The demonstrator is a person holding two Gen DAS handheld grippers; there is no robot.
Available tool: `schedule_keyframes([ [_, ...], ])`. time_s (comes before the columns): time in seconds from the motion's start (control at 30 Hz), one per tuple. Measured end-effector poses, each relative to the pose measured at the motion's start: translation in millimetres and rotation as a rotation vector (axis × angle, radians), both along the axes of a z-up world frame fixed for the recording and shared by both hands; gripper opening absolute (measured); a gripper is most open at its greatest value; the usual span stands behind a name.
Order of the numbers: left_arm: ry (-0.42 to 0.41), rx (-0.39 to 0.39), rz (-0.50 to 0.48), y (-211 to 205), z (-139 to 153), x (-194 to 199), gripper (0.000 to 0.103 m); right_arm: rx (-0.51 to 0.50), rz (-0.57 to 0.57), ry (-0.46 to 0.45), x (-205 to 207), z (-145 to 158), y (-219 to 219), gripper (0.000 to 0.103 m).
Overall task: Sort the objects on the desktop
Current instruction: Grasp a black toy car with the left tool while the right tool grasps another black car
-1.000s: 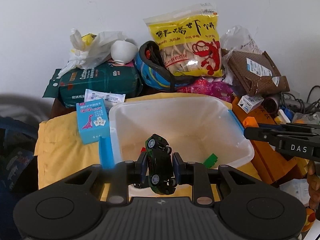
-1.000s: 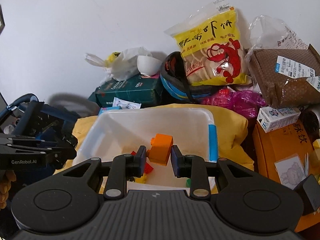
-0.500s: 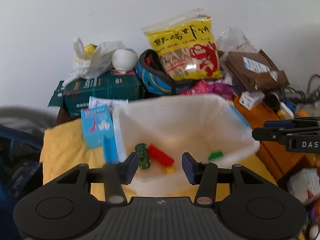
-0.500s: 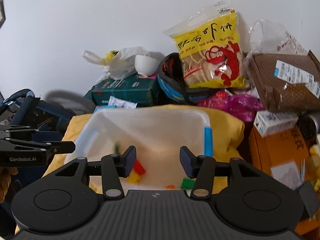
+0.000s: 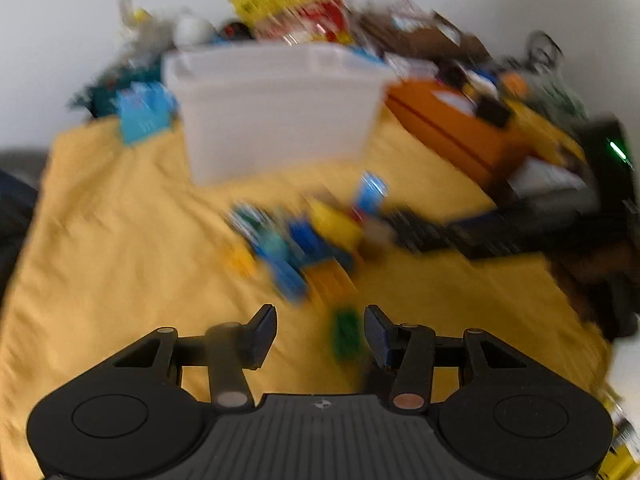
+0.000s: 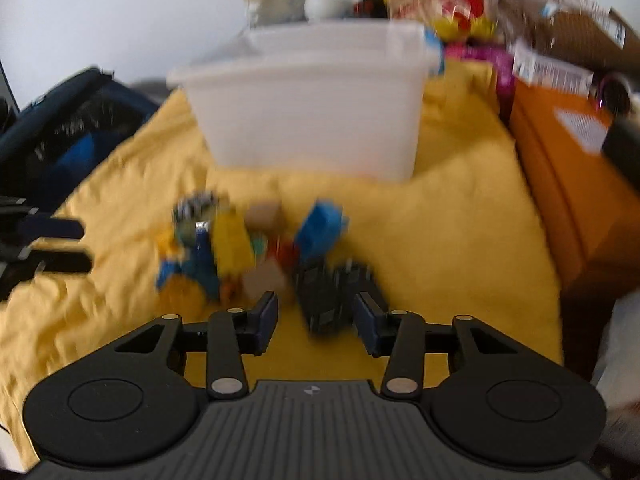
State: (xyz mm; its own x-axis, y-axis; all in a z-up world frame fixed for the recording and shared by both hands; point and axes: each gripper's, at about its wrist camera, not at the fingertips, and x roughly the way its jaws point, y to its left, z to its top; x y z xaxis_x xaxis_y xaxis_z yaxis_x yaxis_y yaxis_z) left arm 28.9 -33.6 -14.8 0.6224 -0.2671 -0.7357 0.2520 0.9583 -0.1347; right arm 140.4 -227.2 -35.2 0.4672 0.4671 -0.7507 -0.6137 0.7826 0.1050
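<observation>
Both my grippers are empty now, jaws spread.

Left view: my left gripper (image 5: 320, 334) hangs low over the yellow cloth (image 5: 104, 232), a green block (image 5: 346, 334) lying between its jaws but untouched. The toy pile (image 5: 304, 240) sits farther off; the bin (image 5: 276, 108) stands at the far end. Everything is smeared by motion. Closing at this speed could clip the block's edge and flick it away.

Right view: my right gripper (image 6: 316, 322) frames a dark toy (image 6: 332, 298) at the pile's (image 6: 240, 248) near right edge, not gripped. Neighbouring blocks crowd its left, so a jaw may snag one.

A second ago I held a green car and an orange block over the bin; half a second ago both had dropped in. Since then both grippers have swung down to the pile.
</observation>
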Motion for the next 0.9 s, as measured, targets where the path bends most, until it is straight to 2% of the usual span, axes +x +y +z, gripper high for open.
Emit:
schedule_keyframes([
  [0.13,0.031,0.024,-0.049,-17.8,-19.9,-15.5,0.052,-0.018,0.034,-0.019,3.6,-6.6,8.8,0.039],
  [0.3,0.056,0.081,-0.067,-34.2,-41.0,-14.7,0.052,-0.087,0.065,-0.055,4.4,-16.2,20.2,0.039],
  [0.47,0.059,0.083,-0.057,-37.6,-48.9,-7.3,0.052,-0.133,0.087,-0.060,10.9,-28.2,22.7,0.039],
  [0.53,0.050,0.086,-0.056,-38.4,-49.7,-6.1,0.046,-0.143,0.084,-0.068,15.2,-29.1,25.0,0.039],
  [0.6,0.049,0.087,-0.053,-37.6,-48.9,-3.9,0.035,-0.134,0.076,-0.059,20.6,-29.6,26.7,0.039],
  [0.63,0.052,0.084,-0.050,-37.0,-48.2,-2.8,0.033,-0.127,0.073,-0.051,22.8,-29.9,27.6,0.039],
  [0.7,0.057,0.072,-0.054,-33.8,-46.8,-3.2,0.033,-0.112,0.062,-0.030,27.0,-29.9,28.3,0.038],
  [0.73,0.059,0.075,-0.058,-32.4,-46.4,-4.0,0.033,-0.099,0.059,-0.014,28.7,-30.1,28.0,0.031],
  [0.9,0.043,0.068,-0.032,-20.0,-37.7,-11.1,0.033,-0.038,0.049,0.008,25.8,-22.8,20.9,0.031],
])
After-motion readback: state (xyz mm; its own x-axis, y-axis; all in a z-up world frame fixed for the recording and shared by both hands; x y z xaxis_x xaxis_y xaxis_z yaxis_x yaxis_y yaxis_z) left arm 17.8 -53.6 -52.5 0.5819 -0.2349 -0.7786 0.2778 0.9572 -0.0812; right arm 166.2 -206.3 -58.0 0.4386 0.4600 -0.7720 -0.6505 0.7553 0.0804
